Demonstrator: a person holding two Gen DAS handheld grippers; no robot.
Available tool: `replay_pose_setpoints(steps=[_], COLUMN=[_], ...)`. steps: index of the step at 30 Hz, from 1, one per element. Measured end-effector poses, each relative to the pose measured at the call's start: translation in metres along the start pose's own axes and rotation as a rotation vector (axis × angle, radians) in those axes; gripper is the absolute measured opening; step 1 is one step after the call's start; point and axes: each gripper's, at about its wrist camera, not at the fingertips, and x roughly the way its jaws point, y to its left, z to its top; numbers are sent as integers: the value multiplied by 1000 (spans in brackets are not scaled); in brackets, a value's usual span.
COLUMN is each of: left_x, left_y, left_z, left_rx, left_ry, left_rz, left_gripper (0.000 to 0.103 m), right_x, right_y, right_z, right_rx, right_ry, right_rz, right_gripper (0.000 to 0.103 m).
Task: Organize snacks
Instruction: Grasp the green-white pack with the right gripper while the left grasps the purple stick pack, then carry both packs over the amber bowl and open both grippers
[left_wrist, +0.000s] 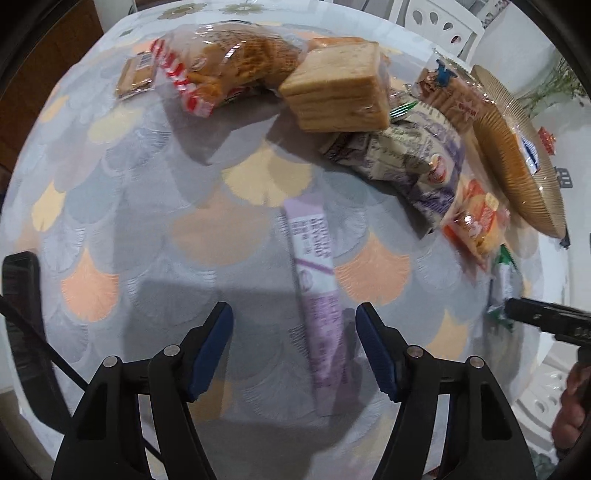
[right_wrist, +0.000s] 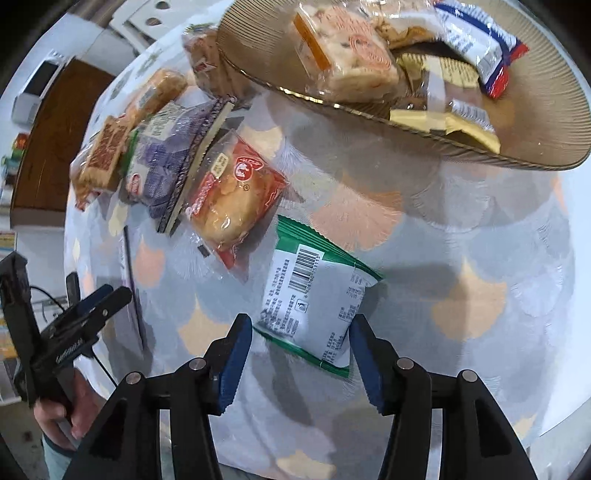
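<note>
My left gripper (left_wrist: 294, 347) is open above a long purple stick packet (left_wrist: 316, 295) that lies on the tablecloth between its jaws, closer to the right one. My right gripper (right_wrist: 301, 354) is open around the near end of a green-and-white snack packet (right_wrist: 314, 295) lying barcode up. A gold ribbed plate (right_wrist: 524, 122) holds several wrapped snacks; it also shows in the left wrist view (left_wrist: 513, 158). An orange bun packet (right_wrist: 232, 195) lies beside the green packet.
A purple bag (left_wrist: 413, 158), a sliced bread block (left_wrist: 336, 96), a red-striped bread bag (left_wrist: 221, 66) and cracker packs (left_wrist: 450, 96) crowd the table's far side. The right gripper's tip (left_wrist: 546, 319) shows at the right edge. White chairs stand beyond.
</note>
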Motion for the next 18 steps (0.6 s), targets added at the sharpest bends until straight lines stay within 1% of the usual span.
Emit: replay_pose_setpoints(steps=[1, 3, 5, 7, 9, 10, 11, 12, 14, 15, 18], left_x=[1, 5, 8, 11, 13, 11, 10, 8, 4, 2, -7], left_y=[-4, -15, -37, -53, -65, -73, -75, -78, -83, -85, -75], left_z=[3, 8, 9, 10, 7, 4, 4, 4, 2, 2, 2], left_rx=[3, 26, 65, 105, 134, 148, 154, 159, 170, 171, 156], left_ry=[2, 1, -4, -10, -23, -33, -40, -46, -53, -54, -50], left_rz=[-5, 9, 51, 108, 146, 156, 153, 144, 133, 129, 82], left_gripper=[68, 70, 70, 70, 69, 65, 57, 50, 24, 19, 18], right_x=[2, 8, 11, 14, 19, 20, 23, 22, 25, 25, 25], right_y=[1, 5, 7, 8, 14, 14, 17, 17, 24, 28, 34], right_z=[2, 0, -1, -1, 0, 0, 1, -1, 0, -1, -5], right_rx=[6, 10, 23, 37, 46, 58, 67, 69, 39, 16, -11], right_ry=[2, 4, 9, 13, 11, 9, 6, 1, -7, -11, -23], right_rz=[-12, -33, -46, -59, -72, -77, -82, -90, -126, -147, -165], right_gripper=[53, 53, 53, 53, 54, 53, 53, 54, 52, 51, 48])
